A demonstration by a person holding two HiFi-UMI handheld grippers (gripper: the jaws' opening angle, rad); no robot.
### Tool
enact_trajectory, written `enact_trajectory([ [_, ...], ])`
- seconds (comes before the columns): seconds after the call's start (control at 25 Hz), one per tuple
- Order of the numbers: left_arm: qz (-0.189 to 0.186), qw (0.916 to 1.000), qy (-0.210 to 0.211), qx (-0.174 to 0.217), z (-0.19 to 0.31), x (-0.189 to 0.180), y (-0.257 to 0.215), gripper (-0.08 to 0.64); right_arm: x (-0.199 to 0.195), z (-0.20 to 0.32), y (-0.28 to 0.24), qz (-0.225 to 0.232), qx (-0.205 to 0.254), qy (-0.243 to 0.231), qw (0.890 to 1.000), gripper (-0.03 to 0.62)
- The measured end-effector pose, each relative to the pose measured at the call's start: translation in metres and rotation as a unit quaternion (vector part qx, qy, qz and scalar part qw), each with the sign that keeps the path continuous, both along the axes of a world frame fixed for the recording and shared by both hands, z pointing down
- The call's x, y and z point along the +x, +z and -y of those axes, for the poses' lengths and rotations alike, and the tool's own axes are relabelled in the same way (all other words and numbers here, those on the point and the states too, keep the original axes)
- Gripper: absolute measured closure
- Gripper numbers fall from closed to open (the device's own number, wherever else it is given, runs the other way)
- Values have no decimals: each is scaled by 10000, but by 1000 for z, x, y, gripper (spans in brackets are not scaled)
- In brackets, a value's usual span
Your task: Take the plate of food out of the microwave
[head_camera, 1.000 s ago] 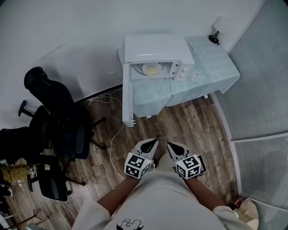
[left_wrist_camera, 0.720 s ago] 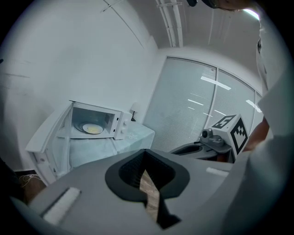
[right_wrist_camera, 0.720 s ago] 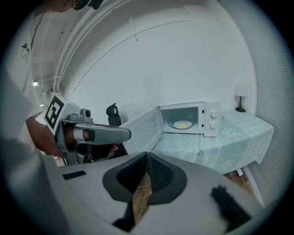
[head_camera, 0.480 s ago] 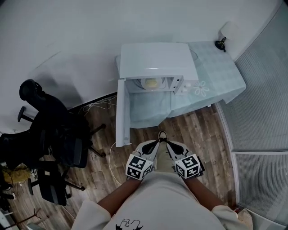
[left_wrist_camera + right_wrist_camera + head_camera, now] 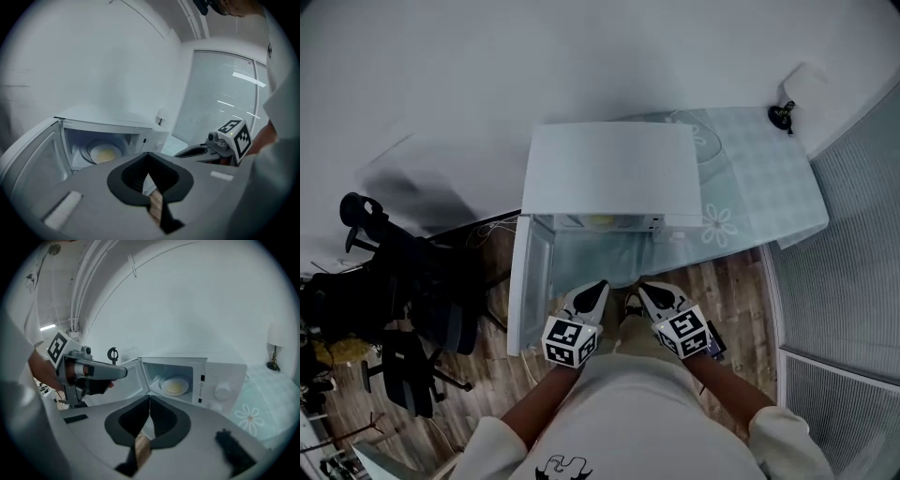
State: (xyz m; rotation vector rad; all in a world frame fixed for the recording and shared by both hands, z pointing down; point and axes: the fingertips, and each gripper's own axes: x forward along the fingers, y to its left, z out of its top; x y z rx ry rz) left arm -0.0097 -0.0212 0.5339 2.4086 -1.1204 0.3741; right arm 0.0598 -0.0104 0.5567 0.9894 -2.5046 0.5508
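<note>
A white microwave (image 5: 609, 173) stands on a table with its door (image 5: 528, 281) swung open to the left. Inside it a white plate of yellow food (image 5: 175, 386) rests on the turntable; the same plate (image 5: 105, 152) shows in the left gripper view. From the head view the microwave's top hides nearly all of the plate. My left gripper (image 5: 598, 287) and right gripper (image 5: 645, 290) hang side by side in front of the open cavity, short of it. Both are shut with nothing in them. Each shows in the other's view: the right gripper (image 5: 187, 152) and the left gripper (image 5: 117, 372).
A table (image 5: 759, 187) under a pale checked cloth with a flower print carries the microwave, with a small lamp (image 5: 786, 111) at its far right corner. Black office chairs (image 5: 403, 300) crowd the wooden floor to the left. A ribbed grey wall (image 5: 853, 281) runs along the right.
Both grippers and the head have moved forward to the microwave, which now looms large just ahead. The jaws of both stay shut.
</note>
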Motion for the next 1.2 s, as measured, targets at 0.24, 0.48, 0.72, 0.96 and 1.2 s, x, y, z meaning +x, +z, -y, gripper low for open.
enact_trajectory([
  [0.24, 174, 9997, -137, -107, 32, 0, 5, 557, -5, 30, 1, 190, -85, -44, 9998, 578],
  [0.48, 270, 9990, -146, -330, 49, -7, 19, 557, -16, 35, 8, 467, -417, 207, 9978, 578],
  [0.72, 302, 9986, -202, -381, 70, -19, 29, 557, -24, 53, 27, 305, -531, 195, 9979, 578],
  [0.96, 308, 9991, -197, -238, 98, -26, 41, 557, -39, 92, 47, 192, -588, 329, 9975, 578],
  [1.2, 334, 9979, -311, -450, 125, -31, 82, 557, -52, 117, 95, -36, -828, 483, 9954, 578],
])
